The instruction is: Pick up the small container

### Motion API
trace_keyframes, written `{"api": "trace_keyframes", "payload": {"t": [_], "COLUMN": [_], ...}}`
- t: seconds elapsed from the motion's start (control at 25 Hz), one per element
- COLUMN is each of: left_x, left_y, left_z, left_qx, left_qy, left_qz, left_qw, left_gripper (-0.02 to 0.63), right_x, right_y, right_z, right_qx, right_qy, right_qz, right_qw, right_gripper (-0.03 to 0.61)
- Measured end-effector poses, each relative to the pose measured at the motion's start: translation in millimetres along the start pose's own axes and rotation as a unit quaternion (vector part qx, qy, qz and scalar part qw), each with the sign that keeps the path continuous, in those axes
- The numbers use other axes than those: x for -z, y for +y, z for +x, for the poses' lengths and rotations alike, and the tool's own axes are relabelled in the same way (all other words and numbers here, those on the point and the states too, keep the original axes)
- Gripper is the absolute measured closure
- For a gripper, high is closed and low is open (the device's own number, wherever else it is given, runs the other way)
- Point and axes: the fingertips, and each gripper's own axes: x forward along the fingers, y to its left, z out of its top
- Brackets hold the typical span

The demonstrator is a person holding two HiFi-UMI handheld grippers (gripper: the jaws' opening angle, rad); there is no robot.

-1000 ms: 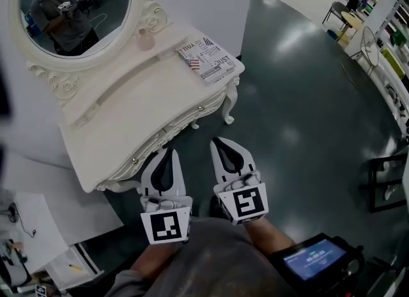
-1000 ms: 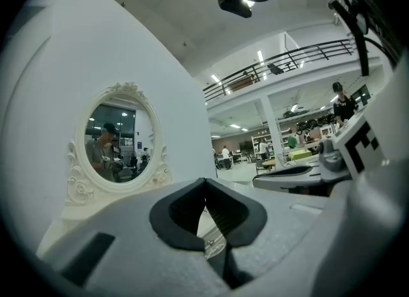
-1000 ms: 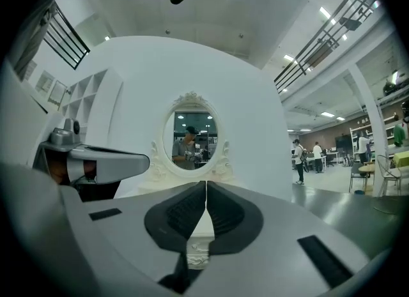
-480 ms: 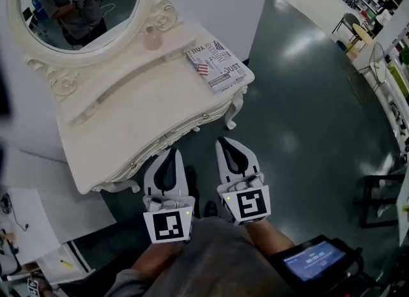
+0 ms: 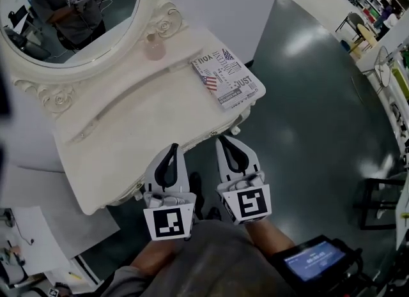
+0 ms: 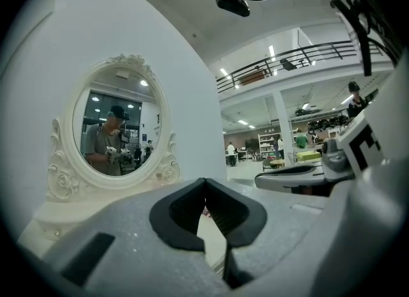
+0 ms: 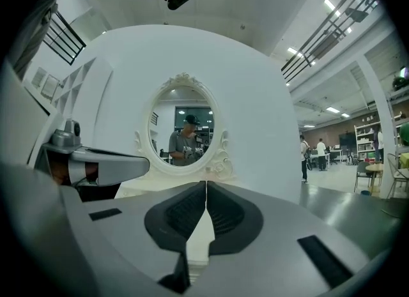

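Approach step imo, nothing grabbed yet

Left gripper [image 5: 172, 149] & right gripper [image 5: 225, 141] are both clenched shut w/ nothing in them, tips right at the front edge of the white dressing table [image 5: 128, 117]. Small container [image 5: 153, 47], pinkish, sits at the back by the mirror [image 5: 96, 27], well apart from both. Next move prob needs a reach across the top and the jaws opened first. Magazine [image 5: 229, 78] on the right corner reads "YOU" and "JUST", the rest is too small to read.
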Motion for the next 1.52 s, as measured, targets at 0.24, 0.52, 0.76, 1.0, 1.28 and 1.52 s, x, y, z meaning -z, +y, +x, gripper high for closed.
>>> {"api": "trace_keyframes", "payload": {"t": [0.24, 0.52, 0.76, 1.0, 1.28, 1.52], "left_x": [-3.5, -29.5, -42.6, -42.2, -31.6, -20.6], "left_y": [32.4, 65.1, 78.4, 81.6, 86.0, 87.8], "left_z": [59.6, 102.5, 130.9, 150.7, 186.2, 225.1], "left_qx": [0.019, 0.038, 0.050, 0.049, 0.030, 0.003], "left_qy": [-0.004, -0.038, -0.060, -0.060, -0.041, -0.011], "left_qz": [0.004, 0.012, 0.013, 0.009, 0.007, 0.003], "left_qw": [0.9998, 0.9985, 0.9969, 0.9969, 0.9987, 0.9999], "left_gripper": [0.600, 0.600, 0.600, 0.600, 0.600, 0.600], "right_x": [-5.9, -33.5, -50.0, -53.8, -43.6, -33.0], "right_y": [-19.8, -27.5, -37.1, -51.2, -72.6, -96.4], "right_z": [62.8, 111.2, 136.6, 149.9, 181.9, 220.0], "right_qx": [0.019, 0.036, 0.048, 0.053, 0.035, 0.000], "right_qy": [-0.006, -0.027, -0.043, -0.045, -0.026, -0.009], "right_qz": [0.006, -0.006, -0.022, -0.024, -0.013, 0.002], "right_qw": [1.000, 0.999, 0.998, 0.997, 0.999, 1.000], "right_gripper": [0.563, 0.563, 0.563, 0.563, 0.563, 0.563]}}
